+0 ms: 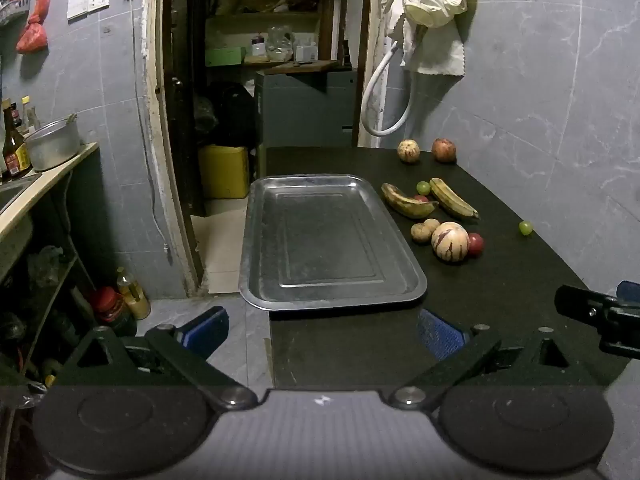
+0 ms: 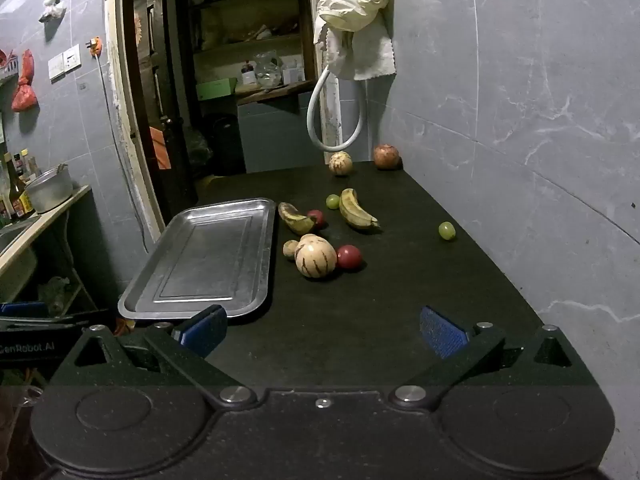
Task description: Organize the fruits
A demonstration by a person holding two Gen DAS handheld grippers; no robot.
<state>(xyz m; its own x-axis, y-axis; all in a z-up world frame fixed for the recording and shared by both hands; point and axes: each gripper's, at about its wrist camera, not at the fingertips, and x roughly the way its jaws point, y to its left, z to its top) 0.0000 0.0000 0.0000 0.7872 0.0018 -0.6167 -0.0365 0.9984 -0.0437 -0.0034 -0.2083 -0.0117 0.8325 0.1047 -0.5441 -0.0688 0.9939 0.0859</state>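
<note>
An empty metal tray (image 1: 332,300) (image 2: 140,304) lies on the left of a black table (image 1: 500,288) (image 2: 380,320). Fruit lies loose to its right: two bananas (image 1: 406,202) (image 2: 356,210), a large striped melon (image 1: 450,241) (image 2: 315,258), small red fruits (image 1: 476,243) (image 2: 349,257), green grapes (image 1: 525,227) (image 2: 446,230), small brown fruits (image 1: 421,233) (image 2: 290,249). A smaller striped melon (image 1: 408,151) (image 2: 340,163) and a reddish apple (image 1: 443,149) (image 2: 386,156) sit at the far edge. My left gripper (image 1: 322,330) and right gripper (image 2: 322,330) are both open and empty, near the table's front edge.
A tiled wall (image 2: 540,120) bounds the table on the right, with a hanging cloth (image 2: 356,24) and hose. A doorway with shelves is behind. A counter (image 1: 48,176) with a pot and bottles stands left. The right gripper's finger shows in the left wrist view (image 1: 600,316).
</note>
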